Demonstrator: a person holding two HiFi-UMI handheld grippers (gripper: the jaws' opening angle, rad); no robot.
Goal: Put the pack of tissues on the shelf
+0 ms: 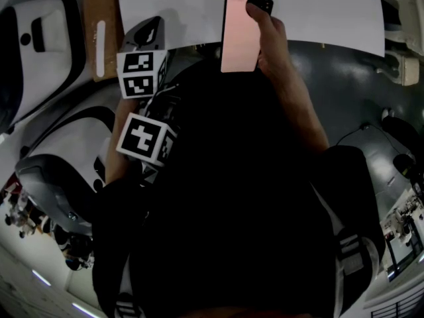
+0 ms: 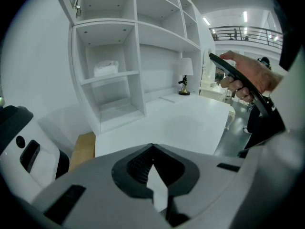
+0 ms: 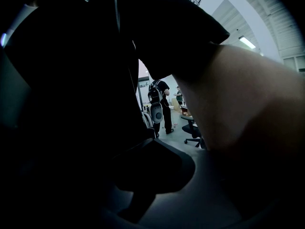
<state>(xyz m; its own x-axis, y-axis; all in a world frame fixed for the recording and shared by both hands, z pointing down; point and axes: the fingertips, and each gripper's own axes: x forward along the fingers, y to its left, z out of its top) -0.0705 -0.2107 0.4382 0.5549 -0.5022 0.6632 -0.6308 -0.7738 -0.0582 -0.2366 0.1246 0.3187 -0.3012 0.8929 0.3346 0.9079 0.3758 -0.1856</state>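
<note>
Shelf (image 2: 135,51) holds one tissue pack (image 2: 106,68); hand (image 1: 273,44), one phone (image 1: 238,37).

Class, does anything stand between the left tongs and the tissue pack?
Nothing visible does. The white pack of tissues lies in a white shelf compartment; only bare white tabletop separates it from the left tongs.

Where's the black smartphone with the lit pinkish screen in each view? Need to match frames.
Head view: top centre, black smartphone screen-up in the person's hand, over the white tabletop.
Left gripper view: right of centre, edge-on in the same hand.
Right gripper view: not in it; dark clothing and an arm fill it.
Shared landmark: the white tabletop, in head and left gripper views.
</note>
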